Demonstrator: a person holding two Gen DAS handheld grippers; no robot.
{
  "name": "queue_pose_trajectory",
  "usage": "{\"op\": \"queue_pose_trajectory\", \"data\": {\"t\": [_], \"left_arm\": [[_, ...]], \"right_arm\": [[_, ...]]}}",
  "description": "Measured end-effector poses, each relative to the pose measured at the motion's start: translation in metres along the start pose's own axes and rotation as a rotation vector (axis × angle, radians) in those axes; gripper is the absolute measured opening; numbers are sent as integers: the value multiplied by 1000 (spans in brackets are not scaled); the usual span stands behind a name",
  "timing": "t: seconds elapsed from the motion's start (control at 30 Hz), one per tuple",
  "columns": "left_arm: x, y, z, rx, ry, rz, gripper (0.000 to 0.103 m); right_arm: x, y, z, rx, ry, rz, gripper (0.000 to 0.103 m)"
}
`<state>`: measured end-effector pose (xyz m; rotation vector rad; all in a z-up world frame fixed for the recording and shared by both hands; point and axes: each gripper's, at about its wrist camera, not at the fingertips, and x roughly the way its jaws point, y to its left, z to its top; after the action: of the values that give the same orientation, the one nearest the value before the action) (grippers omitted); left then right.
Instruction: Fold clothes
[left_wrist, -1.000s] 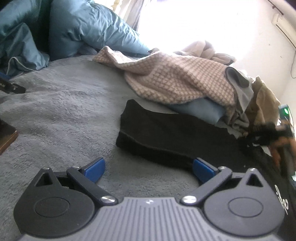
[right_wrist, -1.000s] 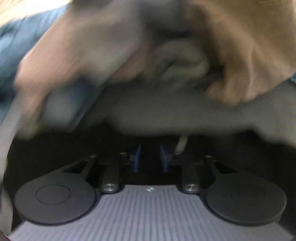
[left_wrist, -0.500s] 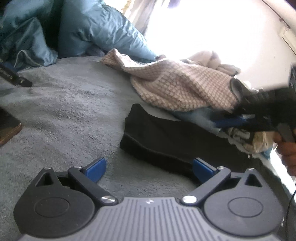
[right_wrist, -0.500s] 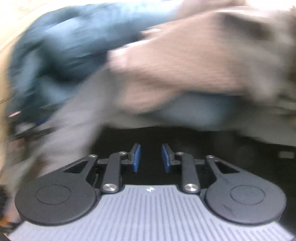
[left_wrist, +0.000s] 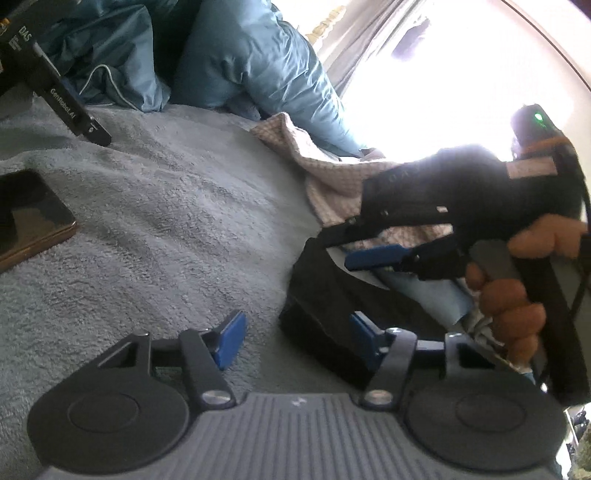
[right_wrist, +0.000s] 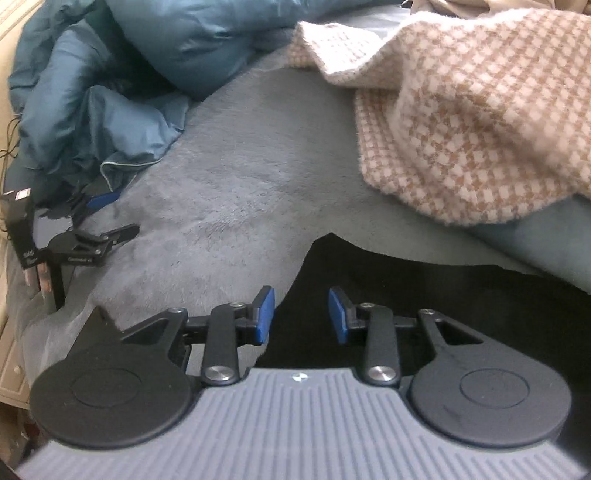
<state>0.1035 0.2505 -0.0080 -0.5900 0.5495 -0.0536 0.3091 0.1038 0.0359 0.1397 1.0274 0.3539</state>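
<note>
Two grippers close in on the black garment (right_wrist: 424, 295) lying flat on the grey bed (right_wrist: 221, 177), its long axis running rightward under the checked knit (right_wrist: 480, 110). Left gripper (left_wrist: 295, 341), jaws closing and empty, straddles its near corner. Right gripper (right_wrist: 301, 314), jaws narrowly apart, opening and empty, hovers over the far left edge, nearer.

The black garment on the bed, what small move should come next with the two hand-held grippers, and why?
Probably lower the right hand-held gripper onto the black garment near its edge and pinch it there. Its jaws are opening with nothing pressed between them, and the garment's edge lies right under them on the grey blanket. The left hand-held gripper is closing by the garment's near corner, gripping nothing yet.
</note>
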Motion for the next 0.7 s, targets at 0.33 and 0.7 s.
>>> {"op": "queue_pose_trajectory", "data": {"t": [0.33,0.7], "left_arm": [[4,3,-1,-3,27,15,14],[-7,-1,-3,34,-25,-9,6]], "right_arm": [[26,8,4,33,55,-48,32],[40,20,-2,-50,61,-159,4]]}}
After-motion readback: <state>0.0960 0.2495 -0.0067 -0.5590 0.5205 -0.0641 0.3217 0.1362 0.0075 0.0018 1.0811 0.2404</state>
